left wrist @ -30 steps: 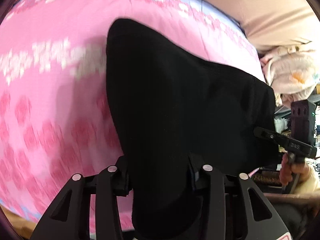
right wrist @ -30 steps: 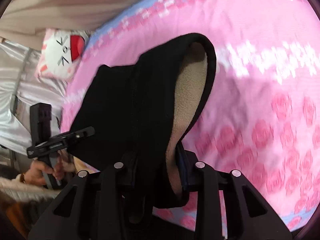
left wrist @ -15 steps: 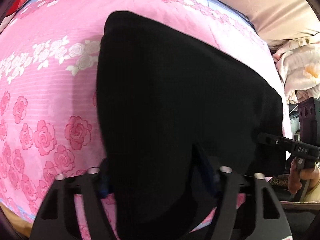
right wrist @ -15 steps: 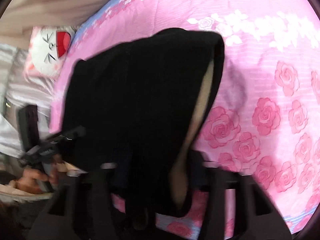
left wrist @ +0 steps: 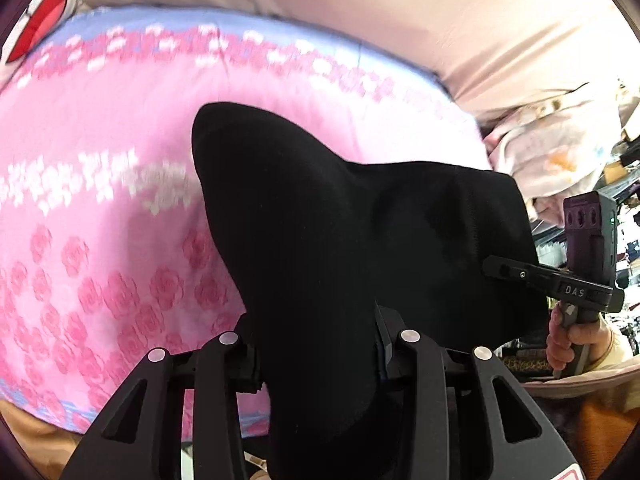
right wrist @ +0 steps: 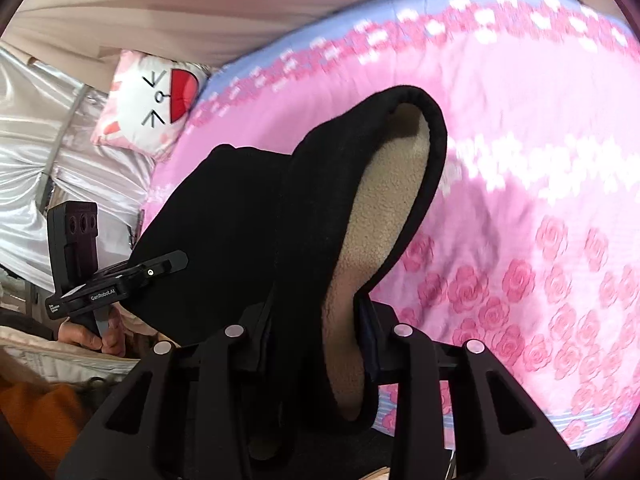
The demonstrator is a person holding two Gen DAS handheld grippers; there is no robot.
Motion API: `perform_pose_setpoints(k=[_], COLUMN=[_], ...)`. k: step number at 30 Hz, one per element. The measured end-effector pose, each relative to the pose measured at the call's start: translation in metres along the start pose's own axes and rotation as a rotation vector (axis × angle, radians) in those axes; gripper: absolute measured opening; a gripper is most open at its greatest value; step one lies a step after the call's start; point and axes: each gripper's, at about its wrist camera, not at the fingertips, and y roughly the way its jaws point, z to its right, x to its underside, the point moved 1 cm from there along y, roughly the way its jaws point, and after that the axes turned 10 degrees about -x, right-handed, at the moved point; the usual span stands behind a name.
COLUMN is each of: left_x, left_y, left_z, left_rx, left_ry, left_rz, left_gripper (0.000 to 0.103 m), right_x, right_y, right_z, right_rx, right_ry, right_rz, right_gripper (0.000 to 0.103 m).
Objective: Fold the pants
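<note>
I see one pair of black pants, fleece-lined in tan, hanging between my two claws above the pink rose-print bedspread, its long axis running from one claw across to the other, a folded end pointing away from me. My left gripper is closing, cloth pinched between its jaws. My right gripper is closing too, pinching the waistband.

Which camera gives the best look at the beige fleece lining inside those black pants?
The right wrist view: the pants hang with an edge turned open, showing the beige lining along the fold. The left wrist view shows only the black outside, no lining.
</note>
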Motion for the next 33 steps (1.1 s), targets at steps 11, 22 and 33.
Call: perform_pose_setpoints(k=[11, 22, 33], left_x=[-0.089, -0.185, -0.228], left_y=[-0.001, 0.066, 0.138], left_z=[0.002, -0.014, -0.045], left_rx=[-0.036, -0.127, -0.189], left_ry=[0.059, 0.090, 0.095], left_rz=[0.161, 0.198, 0.149], left_gripper=[0.035, 0.035, 0.035], right_x=[-0.099, -0.194, -0.238], right_y=[0.011, 0.062, 0.126], right_z=[-0.019, 0.015, 0.079], right_rx=[0.029, 0.087, 0.105], right_ry=[-0.108, -0.115, -0.002], right_rz=[0.131, 0.150, 0.099], right_gripper=[0.032, 0.032, 0.032])
